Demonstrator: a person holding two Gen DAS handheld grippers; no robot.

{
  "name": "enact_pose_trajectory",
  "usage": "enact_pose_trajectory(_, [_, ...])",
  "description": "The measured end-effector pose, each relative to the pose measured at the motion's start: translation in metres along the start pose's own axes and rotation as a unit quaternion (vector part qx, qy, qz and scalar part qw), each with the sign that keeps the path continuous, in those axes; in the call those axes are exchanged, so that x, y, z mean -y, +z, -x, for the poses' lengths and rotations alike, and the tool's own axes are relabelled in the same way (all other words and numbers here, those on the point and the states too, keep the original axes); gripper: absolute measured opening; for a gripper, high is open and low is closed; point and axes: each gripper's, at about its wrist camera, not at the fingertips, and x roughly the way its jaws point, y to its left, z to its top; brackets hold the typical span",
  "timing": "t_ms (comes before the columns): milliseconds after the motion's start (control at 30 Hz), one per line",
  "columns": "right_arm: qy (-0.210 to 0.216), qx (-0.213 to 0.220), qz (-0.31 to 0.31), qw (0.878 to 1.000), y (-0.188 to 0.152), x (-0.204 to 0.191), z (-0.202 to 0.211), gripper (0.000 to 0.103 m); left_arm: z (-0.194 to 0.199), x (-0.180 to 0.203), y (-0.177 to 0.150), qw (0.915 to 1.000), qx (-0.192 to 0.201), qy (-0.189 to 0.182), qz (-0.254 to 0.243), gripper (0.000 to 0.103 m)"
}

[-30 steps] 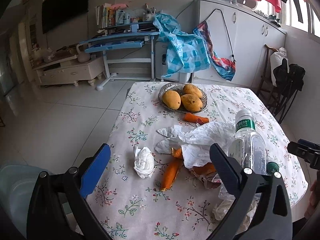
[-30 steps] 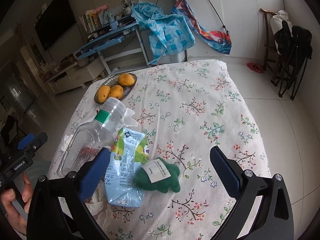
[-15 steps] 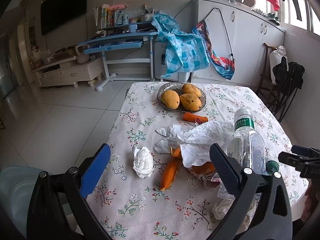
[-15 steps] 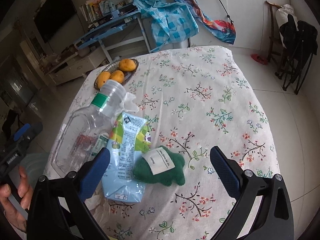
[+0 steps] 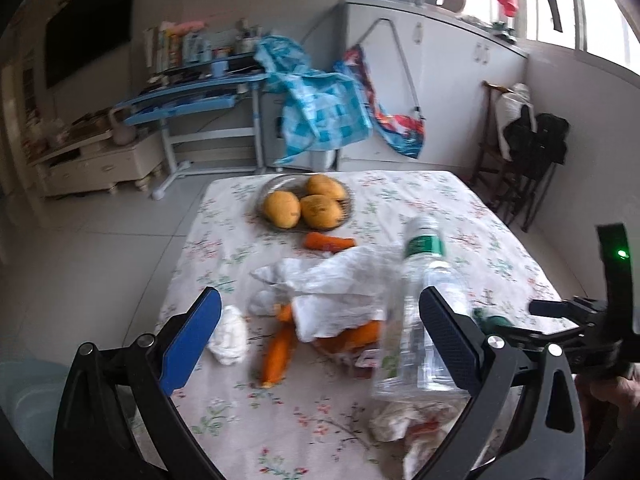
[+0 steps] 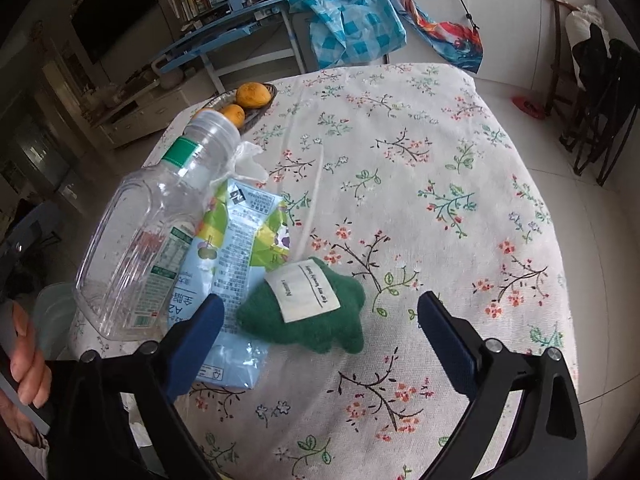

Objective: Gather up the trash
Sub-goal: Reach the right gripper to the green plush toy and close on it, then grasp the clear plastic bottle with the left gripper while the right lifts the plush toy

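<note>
The right claw [image 6: 320, 320] stands spread wide with nothing pressed between its blue pads; its jaws have just been closing a little, and the green felt piece [image 6: 308, 312] with its paper tag lies in the gap at the lower centre of the right wrist view. Just left of it, partly under the left pad, lies a flattened drink carton [image 6: 232, 264]. It looks light and creased, so a pinch across its short width should hold; its glossy skin may slip. Resting on the carton's left edge is an empty clear plastic bottle [image 6: 148, 240], cap off, neck toward the upper left of the frame. It looks very light, thin-walled and smooth, so it will likely dent and squirt out of a hard squeeze; the ribbed waist or the neck under the green band seems the safest hold.

The left claw [image 5: 320, 332] is also released, holding nothing. Between its pads, at mid-frame, lies a crumpled white plastic bag [image 5: 336, 280] over carrot pieces [image 5: 276, 354], limp and easy to bunch. A wadded tissue [image 5: 230, 336] sits just beside the left pad, soft and nearly weightless. More crumpled wrappers [image 5: 412, 420] lie at the lower right, below the bottle.

Farther off on the floral-clothed surface [image 6: 440, 184], a dish of mangoes [image 5: 304, 206] sits in the upper centre, plainly not rubbish.
</note>
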Motion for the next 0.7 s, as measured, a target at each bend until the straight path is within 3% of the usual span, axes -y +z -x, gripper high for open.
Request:
enact_pose_trajectory(267, [0.012, -0.003, -0.004, 1.000, 0.004, 0.003, -0.007, 0.075, -0.014, 0.032, 0.003, 0.9984, -0.021, -0.047, -0.024, 0.096])
enact_pose_trajectory(400, [0.024, -0.008, -0.002, 1.000, 0.004, 0.003, -0.007, 0.056, -0.030, 0.041, 0.002, 0.9953, -0.057, -0.078, -0.015, 0.096])
enact_pose_trajectory(433, [0.024, -0.008, 0.000, 1.000, 0.004, 0.003, -0.008, 0.056, -0.034, 0.043, 0.001, 0.9945, -0.065, -0.080, -0.015, 0.096])
enact_pose_trajectory(700, [0.046, 0.010, -0.024, 0.999, 0.006, 0.011, 0.003, 0.040, -0.048, 0.066, -0.006, 0.9944, -0.080, -0.049, -0.047, 0.096])
